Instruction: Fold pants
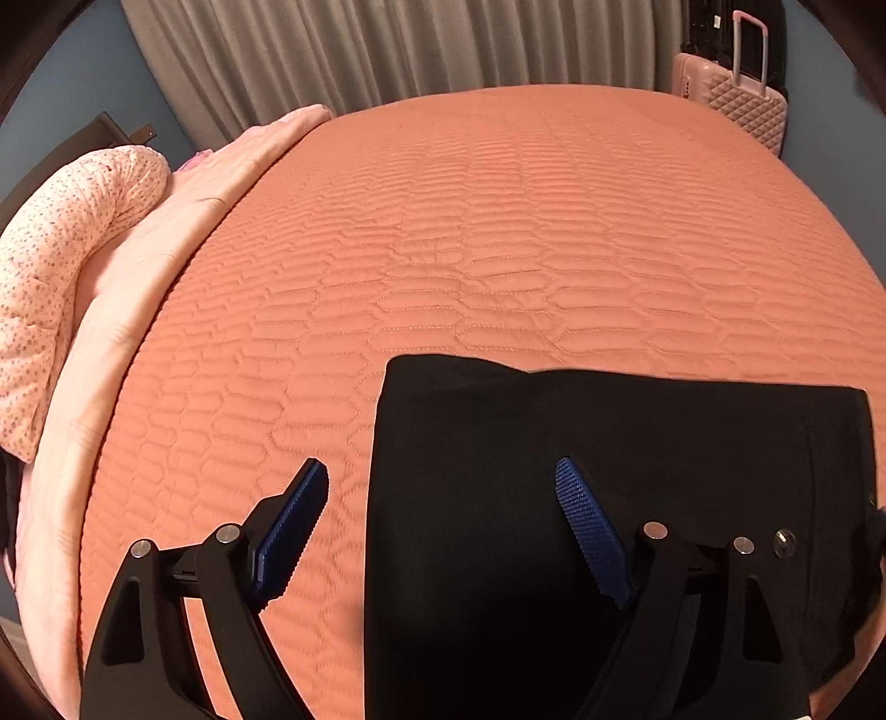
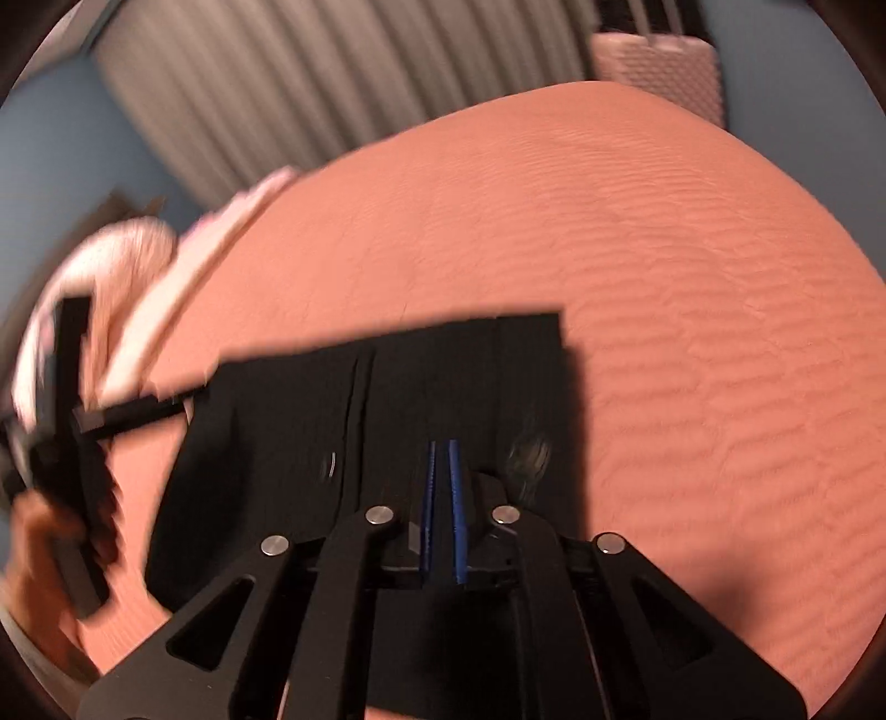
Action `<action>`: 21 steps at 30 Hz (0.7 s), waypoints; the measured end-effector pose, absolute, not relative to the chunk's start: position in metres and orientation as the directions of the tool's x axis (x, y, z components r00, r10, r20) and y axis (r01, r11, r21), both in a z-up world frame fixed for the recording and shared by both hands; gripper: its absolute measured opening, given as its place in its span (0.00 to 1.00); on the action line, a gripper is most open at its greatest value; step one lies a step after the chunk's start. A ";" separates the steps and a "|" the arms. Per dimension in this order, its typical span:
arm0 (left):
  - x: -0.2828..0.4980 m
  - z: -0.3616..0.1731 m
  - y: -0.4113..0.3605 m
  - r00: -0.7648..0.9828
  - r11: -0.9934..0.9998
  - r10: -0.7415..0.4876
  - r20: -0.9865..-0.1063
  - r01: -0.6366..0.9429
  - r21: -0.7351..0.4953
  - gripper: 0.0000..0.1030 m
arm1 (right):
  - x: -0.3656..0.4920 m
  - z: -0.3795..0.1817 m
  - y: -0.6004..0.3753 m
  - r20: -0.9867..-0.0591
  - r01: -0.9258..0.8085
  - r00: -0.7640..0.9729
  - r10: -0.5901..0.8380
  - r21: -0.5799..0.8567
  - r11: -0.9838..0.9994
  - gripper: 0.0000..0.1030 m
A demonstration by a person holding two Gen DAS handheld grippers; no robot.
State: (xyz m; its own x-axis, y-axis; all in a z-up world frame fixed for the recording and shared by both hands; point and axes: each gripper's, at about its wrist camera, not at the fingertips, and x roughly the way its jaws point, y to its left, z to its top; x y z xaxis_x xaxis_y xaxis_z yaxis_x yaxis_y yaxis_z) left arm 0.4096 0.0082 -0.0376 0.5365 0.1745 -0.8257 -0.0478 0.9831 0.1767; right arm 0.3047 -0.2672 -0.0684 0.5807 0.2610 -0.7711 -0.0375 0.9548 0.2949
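Folding looks close to done: the black pants (image 1: 609, 471) lie as a compact, squared-off rectangle on the near part of the orange quilted bedspread (image 1: 498, 221), edges fairly straight and no leg trailing out. The left gripper (image 1: 443, 498) hovers over the left edge of the bundle with its jaws wide apart, one blue pad over the bedspread and the other over the cloth, holding nothing. The right gripper (image 2: 442, 487) sits over the near middle of the pants (image 2: 387, 399) with its blue pads nearly together; whether a layer of cloth is pinched between them I cannot tell, as that view is smeared by motion.

My judgement is that the next move is either a last half-fold or simply a smoothing and release. A further fold would call for both grippers to take the same edge at matched corners and carry it over evenly.

Round about: a floral quilt (image 1: 61, 266) and a pale pink blanket (image 1: 166, 232) heaped along the left side of the bed, grey curtains (image 1: 387, 44) behind, and a pink suitcase (image 1: 736, 99) at the far right corner. None of these crowds the pants.
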 end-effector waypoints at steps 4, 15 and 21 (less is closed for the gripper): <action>0.374 -0.032 -0.009 0.535 0.987 0.145 -0.833 -0.023 0.157 0.79 | 0.276 -0.071 -0.282 -0.768 0.010 0.587 0.257 0.324 0.946 0.02; 0.294 -0.084 -0.009 0.458 0.991 0.122 -0.880 -0.003 0.135 0.80 | 0.240 -0.056 -0.274 -0.754 -0.030 0.580 0.308 0.358 0.933 0.07; 0.270 -0.086 0.015 0.454 0.992 0.123 -0.882 -0.046 0.115 0.84 | 0.214 -0.081 -0.276 -0.818 -0.012 0.509 0.268 0.305 0.952 0.04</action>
State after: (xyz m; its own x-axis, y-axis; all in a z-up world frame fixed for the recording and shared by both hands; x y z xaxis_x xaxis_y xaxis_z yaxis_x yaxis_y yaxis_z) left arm 0.2704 0.0147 -0.0862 0.4543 0.1229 -0.8823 -0.0456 0.9924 0.1147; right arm 0.2141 -0.2763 -0.0815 0.5089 0.2683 -0.8180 -0.0116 0.9522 0.3051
